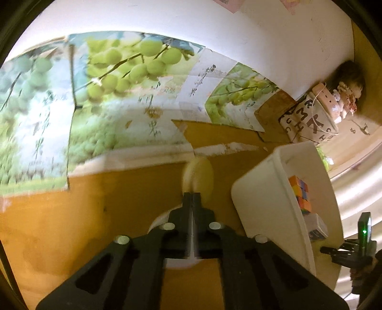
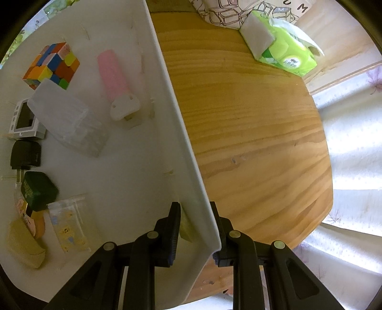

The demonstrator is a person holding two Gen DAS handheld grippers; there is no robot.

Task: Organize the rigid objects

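Black fingers of the right gripper (image 2: 194,229) are pinching the white bin (image 2: 183,152) wall between them. Most items, cube (image 2: 53,64) included, are already sitting inside; the left gripper (image 1: 192,198), jaws closed, is carrying a yellowish disc (image 1: 198,174) just ahead, seemingly the last piece.

Not much readable text showing here honestly. The fabric bag (image 1: 308,119) at the back of the table is showing big dark block letters, and I'm making out "M", "K", "H", "C" and maybe "R" and "U", scattered around rather than spelling anything. From the right wrist view the same bag (image 2: 238,12) is showing a "U" and an "M" along the top edge. The grape posters (image 1: 100,95) on the wall are carrying brush-style Chinese characters, too blurry to read. The green tissue pack (image 2: 286,51) is carrying a white printed label, also too small to make out.
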